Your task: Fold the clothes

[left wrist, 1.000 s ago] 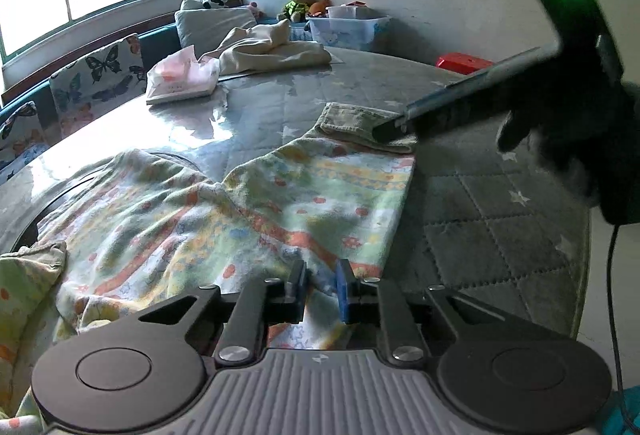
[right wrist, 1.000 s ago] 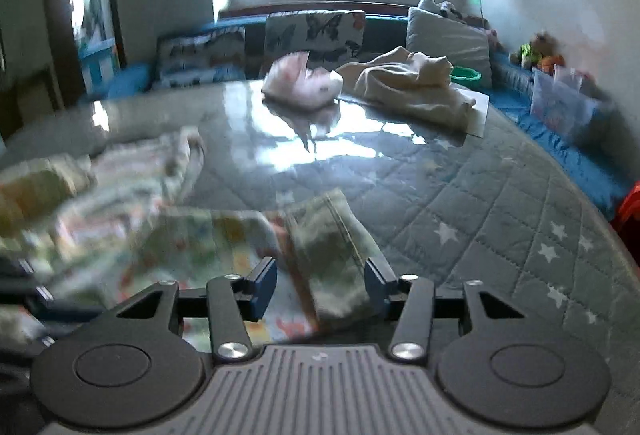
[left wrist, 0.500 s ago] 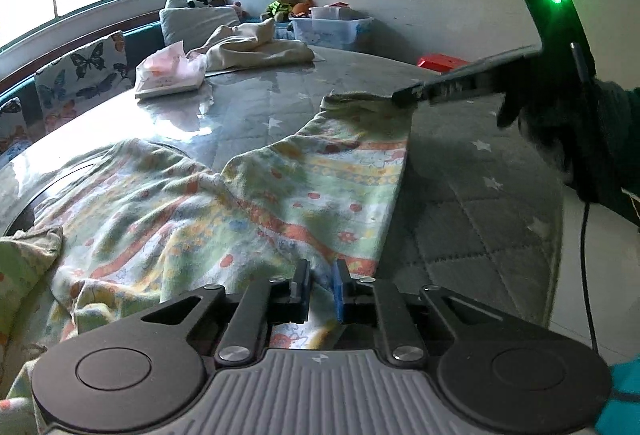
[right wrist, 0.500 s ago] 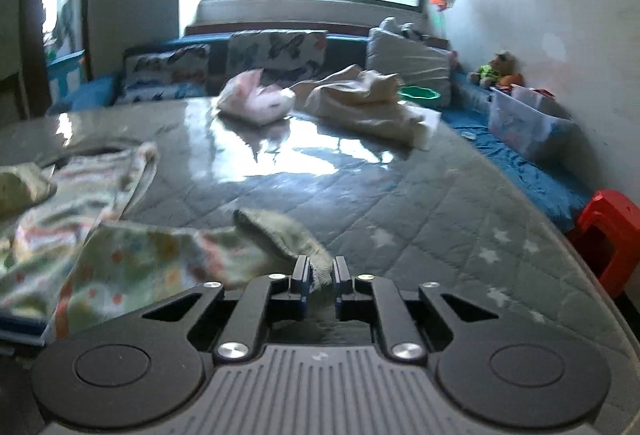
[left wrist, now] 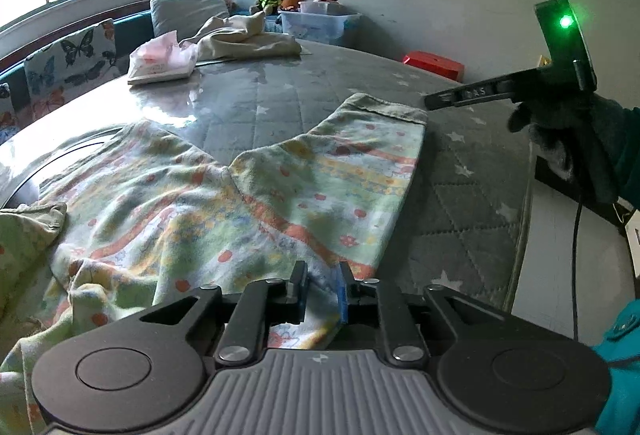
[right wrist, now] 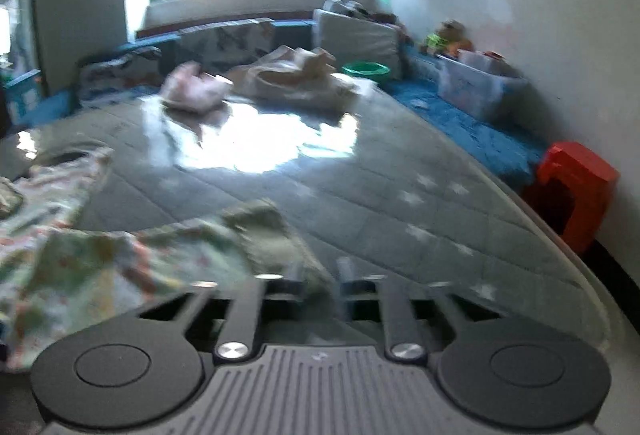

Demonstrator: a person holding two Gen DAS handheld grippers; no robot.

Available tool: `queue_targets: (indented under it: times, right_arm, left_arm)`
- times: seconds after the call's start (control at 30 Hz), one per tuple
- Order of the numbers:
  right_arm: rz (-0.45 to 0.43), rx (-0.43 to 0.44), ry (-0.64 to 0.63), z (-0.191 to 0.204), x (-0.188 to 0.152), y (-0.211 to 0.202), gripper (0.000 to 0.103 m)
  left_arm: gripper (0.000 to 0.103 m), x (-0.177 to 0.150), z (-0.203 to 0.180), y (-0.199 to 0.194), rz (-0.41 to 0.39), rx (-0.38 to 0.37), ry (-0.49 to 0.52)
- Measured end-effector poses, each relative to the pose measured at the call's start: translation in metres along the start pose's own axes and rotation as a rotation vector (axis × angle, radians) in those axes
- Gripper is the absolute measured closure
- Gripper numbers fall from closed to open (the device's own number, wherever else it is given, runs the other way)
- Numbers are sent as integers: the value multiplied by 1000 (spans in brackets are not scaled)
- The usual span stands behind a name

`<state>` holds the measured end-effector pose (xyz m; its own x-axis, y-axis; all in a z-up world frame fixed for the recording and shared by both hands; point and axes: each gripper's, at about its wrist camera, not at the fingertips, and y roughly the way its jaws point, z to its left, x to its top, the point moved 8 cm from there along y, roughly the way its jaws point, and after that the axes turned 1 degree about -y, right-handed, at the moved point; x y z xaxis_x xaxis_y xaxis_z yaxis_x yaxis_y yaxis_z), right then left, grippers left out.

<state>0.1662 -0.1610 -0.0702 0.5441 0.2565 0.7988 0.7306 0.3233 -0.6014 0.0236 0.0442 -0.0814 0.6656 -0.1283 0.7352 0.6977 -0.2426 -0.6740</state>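
We have the printed garment (left wrist: 248,195) spread on the quilted table (left wrist: 460,219), one leg or sleeve running away from us toward its greenish cuff (left wrist: 384,107). That long axis is what matters: it runs from the left gripper (left wrist: 322,293) at the near hem out to the right gripper (left wrist: 434,101) at the far cuff, so any fold brings the cuff end back along that line toward us.

Our left gripper sits low over the near edge, fingers pointing forward along the cloth, jaws parted only a narrow way with fabric lying between them; whether they grip it or merely straddle it, we cannot tell.

Our right gripper, held in a dark glove, reaches in from the right with its tip just beside the cuff's corner. In its own view (blurred) the jaws show a small gap with the cuff (right wrist: 276,235) at or just ahead of the tips, and we cannot tell if it has hold.

Other clothes (left wrist: 240,41) lie well apart at the far side of the table.
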Motion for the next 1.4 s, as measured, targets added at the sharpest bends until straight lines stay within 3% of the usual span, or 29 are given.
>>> queue_targets:
  times: [0.17,0.33,0.6,0.83,0.9,1.2,1.4]
  right_arm:
    - [10,112,-19,37,11,23,56]
    - [32,151,-40,52,11,49,48]
    - [19,124,-99,46,1,52,41]
    - [21,75,-57,27,-8,41,41]
    - [11,59,-38,22,-13,35,41]
    - [17,46,-4,20,-9,26,40]
    - [-7,86,-21,41,-2,30,26]
  left_arm:
    - [70,5,6,0,-21,26,-43]
    - [59,4,14,3,-15,60,-76]
    - [46,-1,17,4,-14,67,-95]
    - [39,-1,14,6,-17,66,-85]
    - [32,-2,12,6,-19,62,-82]
    - [30,-2,7,3,-15,69,-78]
    - [27,1,8,-1,-29,84,-92]
